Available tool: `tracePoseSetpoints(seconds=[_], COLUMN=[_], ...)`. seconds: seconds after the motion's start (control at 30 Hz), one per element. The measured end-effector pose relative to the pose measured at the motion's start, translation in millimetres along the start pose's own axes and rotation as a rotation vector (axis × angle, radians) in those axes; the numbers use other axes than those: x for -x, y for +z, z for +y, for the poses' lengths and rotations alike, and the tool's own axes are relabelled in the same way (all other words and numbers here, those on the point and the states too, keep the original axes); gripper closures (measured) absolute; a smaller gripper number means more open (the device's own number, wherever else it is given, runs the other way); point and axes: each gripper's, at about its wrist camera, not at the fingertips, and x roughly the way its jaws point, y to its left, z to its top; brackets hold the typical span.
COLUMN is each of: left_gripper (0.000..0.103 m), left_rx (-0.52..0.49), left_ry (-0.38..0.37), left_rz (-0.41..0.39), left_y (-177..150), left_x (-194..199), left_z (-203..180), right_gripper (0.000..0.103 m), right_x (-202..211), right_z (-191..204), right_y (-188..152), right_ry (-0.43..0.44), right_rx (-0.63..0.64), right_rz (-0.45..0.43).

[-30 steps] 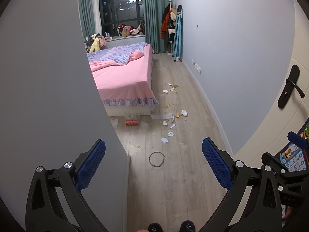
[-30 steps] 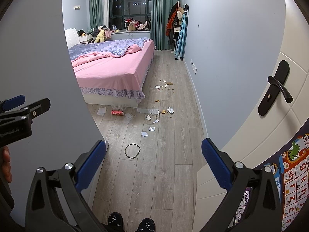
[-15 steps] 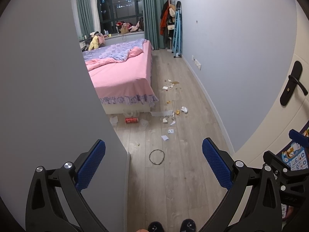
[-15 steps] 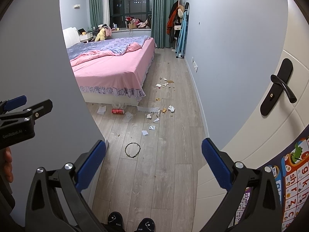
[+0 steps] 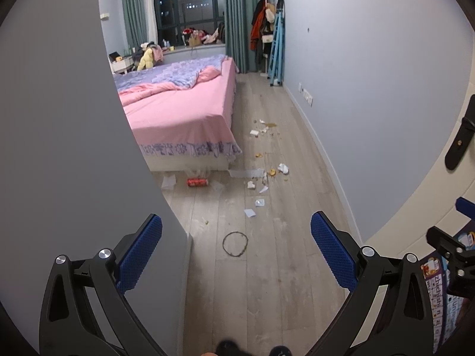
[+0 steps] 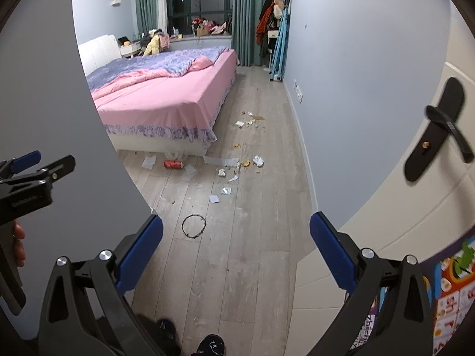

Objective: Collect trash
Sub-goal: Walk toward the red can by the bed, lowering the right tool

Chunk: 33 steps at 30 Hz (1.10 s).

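Since nothing is held and the trash lies well ahead on the floor, the step in hand is judged to be the approach, with no piece yet collected. The trash is strewn off the foot corner of the bed: a red can just beside the bed's foot, a crumpled white wad and an orange scrap further out from that corner toward the blue wall, small paper squares nearer the doorway, and a dark ring nearest of all. More crumbs and scraps are seen along the bed's long side. The left tongs are held wide apart and empty, and the right tongs likewise, both raised above the floor. The next move is judged to call for walking in, lowering one pair of tongs to the floor and closing on the nearest item; flat paper will probably need a shallow, edge-on pinch. No bin or bag can be made out. The floor is pale wood plank. Beyond the bed, green curtains frame a dark window, and an open door with a black handle stands at the right.
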Motion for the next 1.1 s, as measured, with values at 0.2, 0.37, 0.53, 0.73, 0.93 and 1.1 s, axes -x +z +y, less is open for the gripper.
tracePoseSetpoints(seconds=[0.2,0.37,0.53,0.73,0.93,1.1], left_gripper=[0.006,0.006,0.006,0.006,0.006,0.006], left_rx=[0.031,0.073,0.066,0.046,0.032,0.095], left_ry=[0.040,0.047,0.018,0.003,0.008,0.042], left_rz=[0.038,0.035,0.037,0.046,0.055,0.073], left_y=[27,66,119,181,235,284], left_x=[-56,-115,-172,-232,-290,-343], left_z=[24,58,78,84,71,65], right_gripper=[0.007,0.007,0.007,0.007,0.007,0.007], right_x=[-56,-107,-146,-201,-262,-318], right_z=[21,37,45,39,24,18], right_y=[41,101,159,222,286,346], right_ry=[0.046,0.043,0.025,0.016,0.038,0.110], right_rx=[0.036,0.056,0.060,0.045,0.068,0.147], right_rz=[0.038,0.052,0.047,0.072,0.069,0.063])
